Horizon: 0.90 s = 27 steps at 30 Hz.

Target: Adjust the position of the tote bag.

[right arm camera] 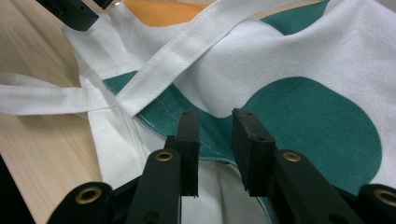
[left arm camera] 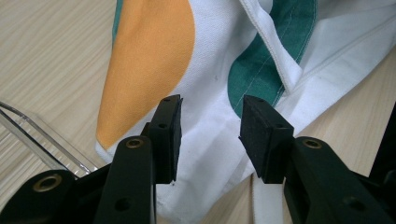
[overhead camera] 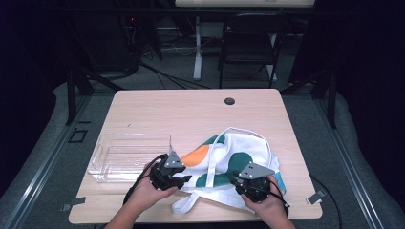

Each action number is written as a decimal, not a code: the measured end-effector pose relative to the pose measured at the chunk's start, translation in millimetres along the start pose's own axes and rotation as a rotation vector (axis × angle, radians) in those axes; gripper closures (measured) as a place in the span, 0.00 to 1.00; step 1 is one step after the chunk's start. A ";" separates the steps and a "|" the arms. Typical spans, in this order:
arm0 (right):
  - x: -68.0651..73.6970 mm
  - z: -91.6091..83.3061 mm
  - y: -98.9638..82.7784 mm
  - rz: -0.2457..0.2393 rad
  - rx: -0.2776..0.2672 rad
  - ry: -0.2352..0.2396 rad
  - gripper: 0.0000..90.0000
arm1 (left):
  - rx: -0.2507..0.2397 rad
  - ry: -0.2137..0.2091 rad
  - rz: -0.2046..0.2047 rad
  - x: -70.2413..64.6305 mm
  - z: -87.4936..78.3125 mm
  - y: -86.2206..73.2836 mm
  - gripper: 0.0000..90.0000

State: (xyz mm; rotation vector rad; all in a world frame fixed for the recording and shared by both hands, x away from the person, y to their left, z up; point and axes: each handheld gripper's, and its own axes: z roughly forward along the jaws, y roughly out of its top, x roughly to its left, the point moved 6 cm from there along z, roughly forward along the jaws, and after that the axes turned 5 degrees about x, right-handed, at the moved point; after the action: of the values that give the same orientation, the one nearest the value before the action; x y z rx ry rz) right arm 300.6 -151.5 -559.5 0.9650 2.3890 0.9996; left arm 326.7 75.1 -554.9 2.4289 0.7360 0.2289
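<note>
A white cloth tote bag (overhead camera: 239, 152) with green and orange patches lies crumpled on the right half of the wooden table (overhead camera: 191, 109). My left gripper (overhead camera: 184, 179) hovers at the bag's left edge. In the left gripper view its jaws (left arm camera: 210, 105) stand open over white cloth (left arm camera: 210, 70), beside the orange patch. My right gripper (overhead camera: 241, 180) sits at the bag's near edge. In the right gripper view its jaws (right arm camera: 215, 116) are open over the bag (right arm camera: 289, 56), above a green hem, with a white strap (right arm camera: 187, 46) crossing ahead. Neither gripper pinches cloth.
A clear plastic tray (overhead camera: 102, 157) lies on the table's left side, close to my left gripper; its rim (left arm camera: 37, 135) shows in the left gripper view. A round grommet (overhead camera: 229, 101) marks the far edge. A folding chair (overhead camera: 250, 43) stands beyond the table.
</note>
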 end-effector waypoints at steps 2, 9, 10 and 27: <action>0.1 -0.3 -0.3 -0.005 -0.001 -0.002 0.80 | 0.002 -0.004 0.005 -0.7 0.8 0.4 0.66; 0.9 -0.2 -0.1 -0.005 -0.007 0.009 0.80 | 0.011 -0.003 0.011 -1.6 2.5 0.6 0.65; 1.1 0.0 0.0 -0.007 -0.006 0.012 0.80 | 0.012 -0.003 0.013 -1.9 2.6 0.4 0.65; 2.1 1.8 -0.8 -0.008 -0.001 0.016 0.79 | 0.022 -0.019 0.050 -15.2 8.8 3.4 0.65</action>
State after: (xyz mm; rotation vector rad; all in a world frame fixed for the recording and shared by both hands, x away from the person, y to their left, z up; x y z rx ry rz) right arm 299.7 -149.6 -561.4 0.9493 2.4033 1.0092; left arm 318.5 60.1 -560.0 2.4695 0.6731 0.2189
